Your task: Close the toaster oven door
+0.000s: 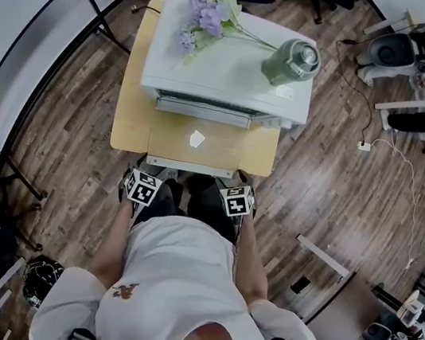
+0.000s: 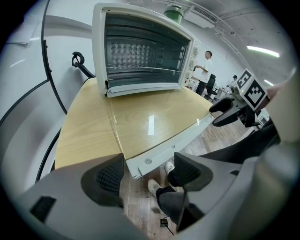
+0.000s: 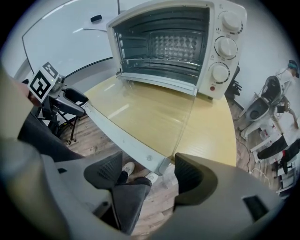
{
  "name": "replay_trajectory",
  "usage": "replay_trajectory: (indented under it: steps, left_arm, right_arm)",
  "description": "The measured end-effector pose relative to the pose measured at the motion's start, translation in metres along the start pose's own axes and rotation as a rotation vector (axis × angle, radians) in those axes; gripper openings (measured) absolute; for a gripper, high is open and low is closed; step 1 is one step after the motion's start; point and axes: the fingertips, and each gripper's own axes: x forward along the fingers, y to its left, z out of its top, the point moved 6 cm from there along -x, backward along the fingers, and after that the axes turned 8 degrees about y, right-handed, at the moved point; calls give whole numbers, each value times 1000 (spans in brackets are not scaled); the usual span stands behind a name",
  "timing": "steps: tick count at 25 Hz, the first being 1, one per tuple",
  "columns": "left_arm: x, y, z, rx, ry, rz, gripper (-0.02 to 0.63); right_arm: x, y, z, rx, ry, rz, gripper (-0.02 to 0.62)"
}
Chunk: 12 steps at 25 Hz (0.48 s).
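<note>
Glass door (image 2: pixel 154 124) lay dropped flat over the table (image 2: pixel 84 126), hinged at the oven (image 2: pixel 140 47) mouth well ahead of both claws. Its long axis ran side to side, and its free edge pointed back toward the person. The left claw (image 2: pixel 149 173) had its jaws apart, with the door's left corner in the gap, seemingly untouched. The right claw (image 3: pixel 146 173) gaped likewise at the right corner. Probably each sat at a corner so the edge could be lifted evenly and swung up shut.

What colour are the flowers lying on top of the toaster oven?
The flowers are pale purple; the head view shows them best.
</note>
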Motion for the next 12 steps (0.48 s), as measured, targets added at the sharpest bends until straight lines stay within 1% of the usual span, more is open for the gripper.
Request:
replay_trajectory:
  steps: [2, 7, 12]
  left_arm:
    - [0, 0, 1, -7, 1, -1, 333]
    - [-1, -1, 2, -24, 7, -23, 337]
    - [-6, -3, 3, -24, 2, -25, 341]
  right_arm:
    - [-1, 2, 1, 8, 5, 7, 350]
    - [-2, -2, 2, 109, -41, 44, 344]
    - [-8, -4, 1, 156, -69, 80, 333]
